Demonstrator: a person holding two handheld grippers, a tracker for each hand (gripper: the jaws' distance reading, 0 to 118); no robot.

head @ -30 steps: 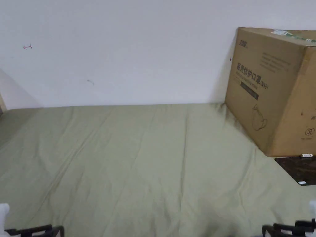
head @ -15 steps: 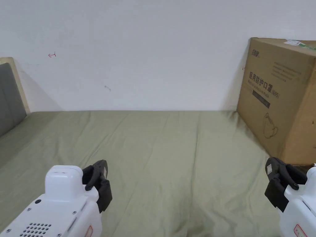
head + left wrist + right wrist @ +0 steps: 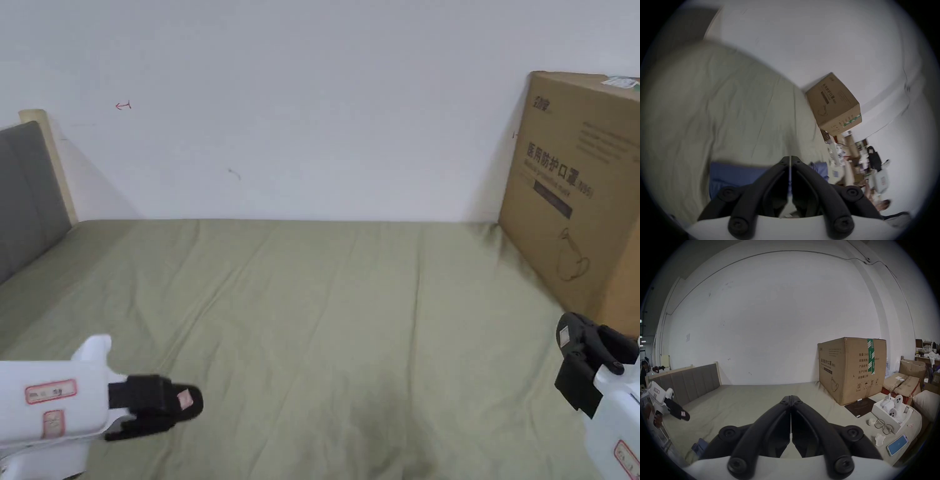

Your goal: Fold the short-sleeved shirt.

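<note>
A blue garment [image 3: 737, 175], presumably the shirt, lies bunched at the near edge of the olive-green bed sheet [image 3: 325, 325]; in the right gripper view the blue garment [image 3: 700, 445] peeks out at the lower left. My left gripper [image 3: 187, 403] hovers over the near left of the bed, turned sideways and pointing right. Its jaws are shut on nothing, as the left gripper [image 3: 790, 158] shows in its own view. My right gripper [image 3: 572, 334] is held up at the near right, and the right gripper [image 3: 790, 397] is shut and empty. Neither touches the garment.
A large cardboard box [image 3: 581, 200] stands on the bed's far right against the white wall. A grey padded headboard [image 3: 28, 194] bounds the left end. Near the right end lie a dark mat [image 3: 860, 407], a white tray [image 3: 878, 412], glasses [image 3: 883, 426] and a phone [image 3: 897, 444].
The head camera has panned left, bringing the headboard in. Both grippers rose into view from the bottom edge; the left one then turned sideways to point right.
</note>
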